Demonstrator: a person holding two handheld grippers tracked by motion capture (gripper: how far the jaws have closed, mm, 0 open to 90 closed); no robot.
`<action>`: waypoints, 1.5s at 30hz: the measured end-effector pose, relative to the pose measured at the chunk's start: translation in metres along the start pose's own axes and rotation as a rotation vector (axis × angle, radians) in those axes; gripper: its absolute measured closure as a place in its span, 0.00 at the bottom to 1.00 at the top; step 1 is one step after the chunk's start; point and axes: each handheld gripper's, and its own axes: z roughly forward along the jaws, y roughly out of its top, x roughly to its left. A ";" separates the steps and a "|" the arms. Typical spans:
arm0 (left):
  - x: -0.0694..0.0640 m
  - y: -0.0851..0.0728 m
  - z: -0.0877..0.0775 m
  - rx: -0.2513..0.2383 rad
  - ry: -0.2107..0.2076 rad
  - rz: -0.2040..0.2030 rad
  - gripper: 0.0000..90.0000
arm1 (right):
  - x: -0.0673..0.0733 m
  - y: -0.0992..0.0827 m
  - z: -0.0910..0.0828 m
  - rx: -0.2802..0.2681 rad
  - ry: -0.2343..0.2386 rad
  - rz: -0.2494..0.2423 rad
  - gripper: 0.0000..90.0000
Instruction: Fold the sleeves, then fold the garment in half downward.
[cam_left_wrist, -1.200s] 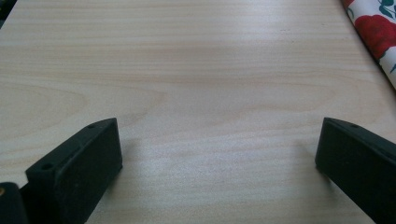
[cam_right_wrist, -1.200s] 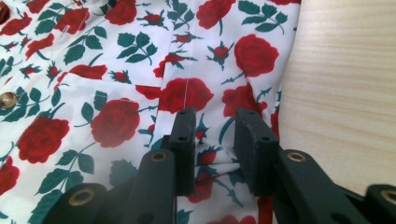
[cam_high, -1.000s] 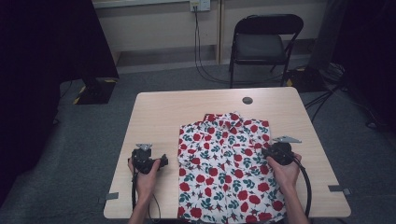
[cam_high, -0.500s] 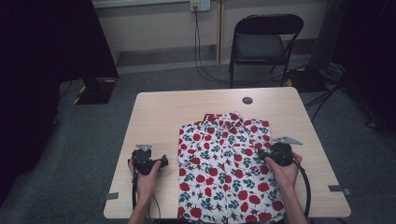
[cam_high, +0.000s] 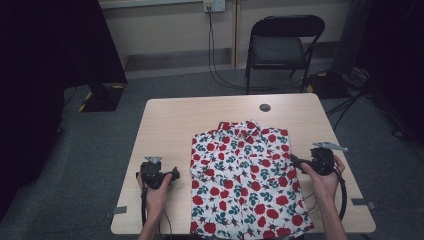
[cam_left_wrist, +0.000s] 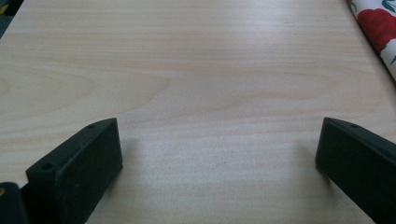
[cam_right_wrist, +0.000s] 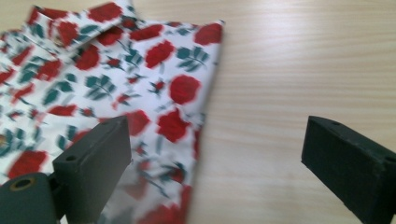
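- I see the shirt folded flat on the table, toward its right half.
- My right gripper is at its right edge, jaws just opened, gripping nothing.
- My left gripper is wide open over bare wood.

Pale wooden table, flowered shirt flat on it

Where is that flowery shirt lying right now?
In the high view the flowery shirt lies flat on the table, right of centre near the person's edge, between the left gripper and the right gripper.
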 end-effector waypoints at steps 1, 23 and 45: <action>0.000 0.000 -0.001 0.002 0.000 0.001 0.00 | -0.004 -0.001 -0.001 0.006 -0.010 0.000 0.08; 0.000 -0.005 -0.005 0.000 0.012 -0.011 0.00 | -0.039 -0.047 -0.024 0.036 -0.189 0.048 0.08; 0.001 -0.005 -0.005 0.001 0.010 -0.011 0.00 | -0.036 -0.057 -0.015 0.069 -0.242 0.029 0.07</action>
